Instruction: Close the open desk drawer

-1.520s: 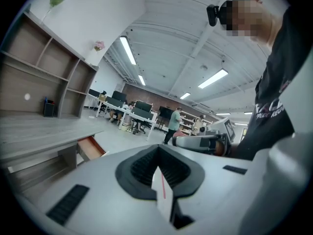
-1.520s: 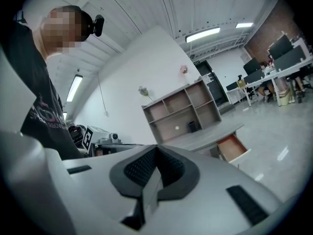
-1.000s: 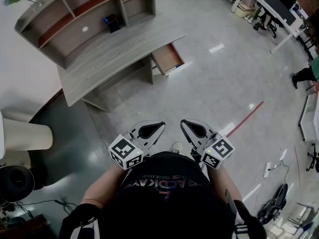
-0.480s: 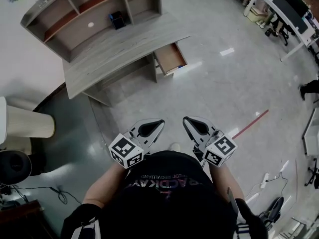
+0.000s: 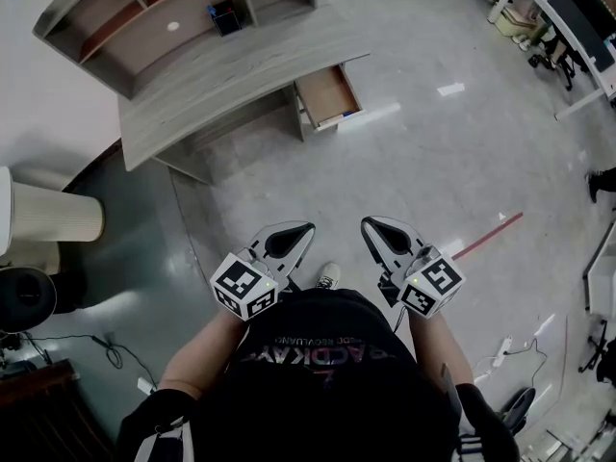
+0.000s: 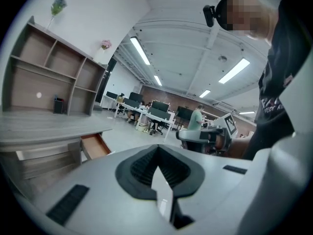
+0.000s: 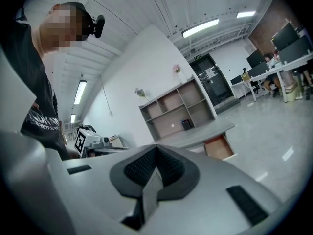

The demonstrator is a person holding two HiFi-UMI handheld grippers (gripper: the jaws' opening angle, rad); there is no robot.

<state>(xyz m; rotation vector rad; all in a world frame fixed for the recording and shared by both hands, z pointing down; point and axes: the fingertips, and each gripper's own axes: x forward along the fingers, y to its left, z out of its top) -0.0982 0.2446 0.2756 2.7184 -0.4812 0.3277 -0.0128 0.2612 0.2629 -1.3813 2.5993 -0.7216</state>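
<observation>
A grey wooden desk (image 5: 231,75) with a shelf unit stands at the top of the head view. Its drawer (image 5: 328,96) is pulled out at the desk's right end, brown inside. The same drawer (image 6: 94,147) shows at the left of the left gripper view, and the drawer (image 7: 218,148) shows right of centre in the right gripper view. My left gripper (image 5: 304,227) and right gripper (image 5: 371,223) are both shut with nothing in them. They are held side by side in front of the person's chest, well short of the desk.
A small dark object (image 5: 226,16) sits in one shelf cubby. A cream cylinder (image 5: 48,217) and a black round thing (image 5: 24,298) stand at the left. Office desks and chairs (image 5: 558,27) line the upper right. A red floor line (image 5: 486,236) runs at the right, and cables (image 5: 106,349) lie at the lower left.
Desk and drawer have slid up in the head view as the camera's aim changed. Both grippers stayed shut and side by side, slightly lower in frame.
</observation>
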